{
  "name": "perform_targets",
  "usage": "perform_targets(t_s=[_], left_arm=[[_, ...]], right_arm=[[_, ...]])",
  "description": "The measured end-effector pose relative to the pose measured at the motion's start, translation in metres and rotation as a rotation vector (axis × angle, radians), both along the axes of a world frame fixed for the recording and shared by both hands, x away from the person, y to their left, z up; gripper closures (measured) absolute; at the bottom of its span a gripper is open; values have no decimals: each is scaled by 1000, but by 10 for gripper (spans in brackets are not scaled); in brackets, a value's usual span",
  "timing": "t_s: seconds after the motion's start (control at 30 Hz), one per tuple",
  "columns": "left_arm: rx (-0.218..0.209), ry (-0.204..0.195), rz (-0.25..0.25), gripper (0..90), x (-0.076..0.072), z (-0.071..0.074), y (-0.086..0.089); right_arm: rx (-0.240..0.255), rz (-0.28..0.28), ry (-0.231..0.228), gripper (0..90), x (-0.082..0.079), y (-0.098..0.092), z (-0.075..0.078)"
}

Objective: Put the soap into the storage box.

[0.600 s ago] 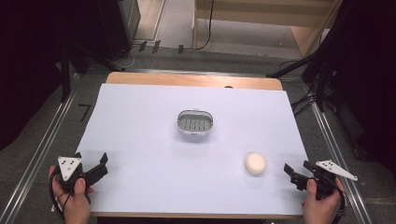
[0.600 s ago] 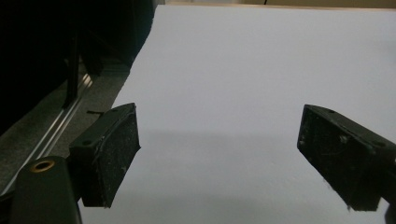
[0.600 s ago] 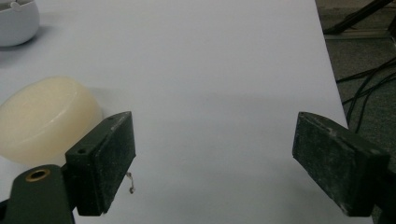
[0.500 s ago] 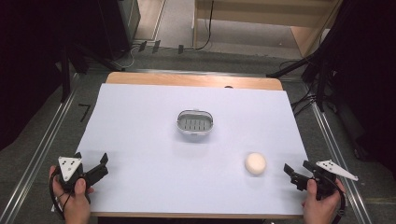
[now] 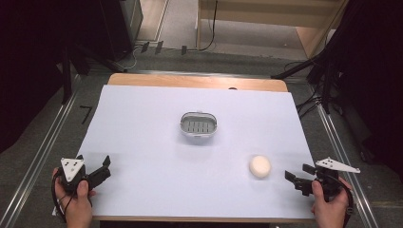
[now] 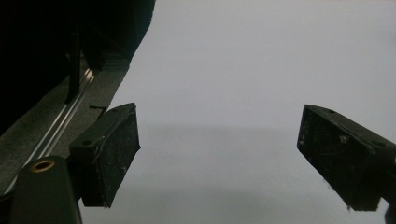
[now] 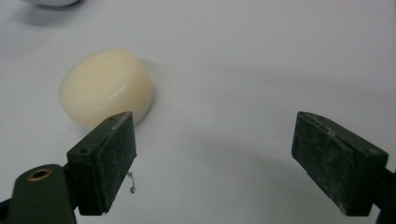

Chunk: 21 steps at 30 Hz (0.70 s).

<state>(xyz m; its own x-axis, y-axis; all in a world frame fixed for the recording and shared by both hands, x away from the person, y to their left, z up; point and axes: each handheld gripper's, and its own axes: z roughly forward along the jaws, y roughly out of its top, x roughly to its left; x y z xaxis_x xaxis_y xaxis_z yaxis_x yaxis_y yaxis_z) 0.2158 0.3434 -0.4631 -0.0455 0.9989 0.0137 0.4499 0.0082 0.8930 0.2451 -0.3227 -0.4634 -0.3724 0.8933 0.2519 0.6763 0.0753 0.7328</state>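
The counter (image 5: pixel 142 123) carries a white sheet that covers nearly all of it; a strip of bare wood shows along the far edge and a thin one along the near edge. A metal rail runs along each side, with grey floor beyond.

The left tongs (image 5: pixel 97 168) sit at the near left corner, just inside the sheet's left edge, held in the left hand (image 5: pixel 76 202). Their jaws stand wide apart with nothing between them. In the left gripper view the tongs (image 6: pixel 219 158) look out over bare white sheet, with the sheet's edge and the rail off to one side.

The right tongs (image 5: pixel 297 175) sit near the near right corner, close to the sheet's right edge, held in the right hand (image 5: pixel 330 206). Their jaws are also wide and empty.

The soap (image 5: pixel 260 166) lies on the sheet just beside the right tongs, on their inner side, not touching them. It is a round, flat, cream-coloured cake with a smooth top and a softly rounded rim. In the right gripper view the soap (image 7: pixel 106 87) lies ahead of one jaw rather than between the two, and the tongs (image 7: pixel 212 163) have only sheet in their gap.

A small oval metal dish (image 5: pixel 199 126) with a slotted floor stands near the middle of the counter, well apart from the soap and from both tongs. Open sheet lies all around it, and between the soap and the dish nothing stands in the way.
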Motion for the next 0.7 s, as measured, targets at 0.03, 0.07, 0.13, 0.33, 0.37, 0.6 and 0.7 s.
perform_targets(t_s=[0.03, 0.07, 0.13, 0.33, 0.37, 0.6, 0.7], left_arm=[[-2, -2, 1, 139, 0, 0, 0], [-6, -2, 2, 139, 0, 0, 0], [-10, -3, 5, 139, 0, 0, 1], [3, 11, 2, 140, 1, 0, 0], [4, 14, 1, 139, 1, 0, 0], [7, 20, 5, 140, 2, 0, -1], [7, 21, 7, 140, 2, 0, -1]], right_arm=[[-15, 9, 9, 145, 0, 2, 3], [-28, 20, 19, 145, 0, 4, 5], [-39, 40, 39, 146, 0, 7, 9], [-100, 94, 66, 147, 5, 25, 16], [-108, 101, 72, 147, 6, 28, 17], [-134, 158, 83, 152, 16, 53, 20], [-140, 182, 92, 152, 19, 61, 23]])
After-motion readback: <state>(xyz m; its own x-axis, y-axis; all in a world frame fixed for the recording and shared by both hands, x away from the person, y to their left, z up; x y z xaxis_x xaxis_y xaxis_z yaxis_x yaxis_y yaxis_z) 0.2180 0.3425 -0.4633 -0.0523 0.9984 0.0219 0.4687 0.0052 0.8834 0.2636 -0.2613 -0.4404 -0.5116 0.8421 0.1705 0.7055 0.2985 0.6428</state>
